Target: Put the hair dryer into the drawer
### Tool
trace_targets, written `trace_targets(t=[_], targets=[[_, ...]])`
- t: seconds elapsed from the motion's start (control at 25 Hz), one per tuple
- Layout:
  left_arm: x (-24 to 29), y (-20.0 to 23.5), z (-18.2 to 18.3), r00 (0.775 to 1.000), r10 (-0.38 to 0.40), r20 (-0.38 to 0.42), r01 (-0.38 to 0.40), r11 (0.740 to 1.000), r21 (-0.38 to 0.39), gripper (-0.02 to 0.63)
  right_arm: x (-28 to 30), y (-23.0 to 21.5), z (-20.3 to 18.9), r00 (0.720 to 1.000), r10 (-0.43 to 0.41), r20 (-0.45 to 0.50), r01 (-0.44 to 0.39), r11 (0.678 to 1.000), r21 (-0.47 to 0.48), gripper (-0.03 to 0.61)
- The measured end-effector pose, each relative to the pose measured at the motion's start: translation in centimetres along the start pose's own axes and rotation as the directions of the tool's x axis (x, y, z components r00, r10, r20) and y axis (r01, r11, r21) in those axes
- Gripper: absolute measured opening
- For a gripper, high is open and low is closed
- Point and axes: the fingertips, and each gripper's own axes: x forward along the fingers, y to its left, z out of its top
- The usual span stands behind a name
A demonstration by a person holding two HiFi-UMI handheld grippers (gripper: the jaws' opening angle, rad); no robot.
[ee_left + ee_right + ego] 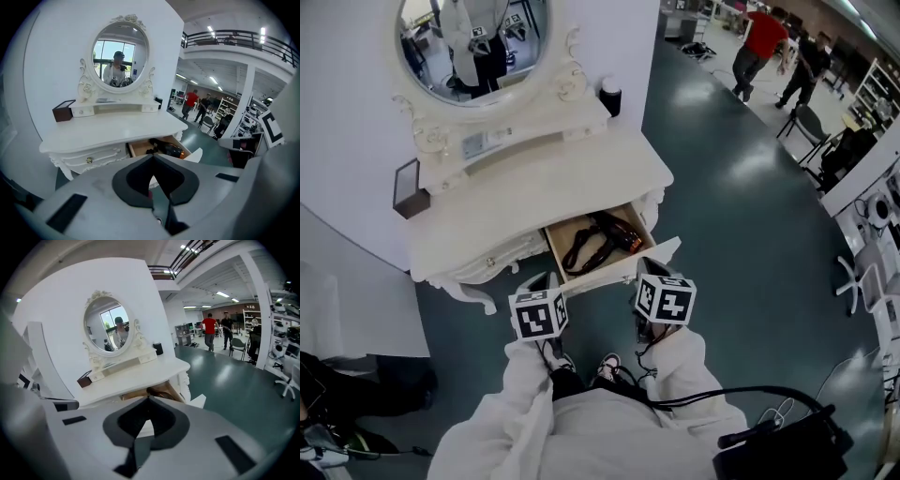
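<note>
The black hair dryer (pixel 605 239) lies with its coiled cord inside the open wooden drawer (pixel 553 246) of the white vanity table (pixel 516 202). Both grippers hang just in front of the drawer's white front panel, each empty. My left gripper (pixel 540 281) is shut, its jaws meeting at a point (pixel 152 157) with nothing between them. The right gripper (pixel 649 270) is shut as well (pixel 149 398). In the left gripper view the hair dryer (pixel 168 149) shows in the drawer beyond the jaw tips. The right gripper view shows only part of the drawer (pixel 161 391).
A small brown box (pixel 408 187) stands at the tabletop's left end and a dark jar (pixel 610 97) at the back right, under the oval mirror (pixel 473 42). People (pixel 761 45) walk on the green floor far right. Cables and a black bag (pixel 778 448) lie by my legs.
</note>
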Motion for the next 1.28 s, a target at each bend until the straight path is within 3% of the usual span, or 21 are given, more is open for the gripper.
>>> trace_targets(t=[0.56, 0.76, 1.28], targets=[[0.3, 1.5, 1.8, 0.998, -0.057, 0.025, 0.056, 0.998, 0.026, 0.006, 1.2, 5.2, 1.2, 1.000, 0.013, 0.009, -0.012, 0.994, -0.104, 0.061], [0.5, 2.0, 3.2, 0.997, -0.057, 0.053, 0.054, 0.997, 0.048, 0.006, 1.6, 5.9, 1.7, 1.000, -0.020, 0.019, 0.023, 0.989, -0.145, 0.060], [0.8, 3.3, 3.4, 0.997, -0.056, 0.057, 0.054, 0.998, 0.043, 0.006, 2.3, 7.4, 1.9, 1.000, -0.009, 0.025, 0.013, 0.991, -0.136, 0.060]])
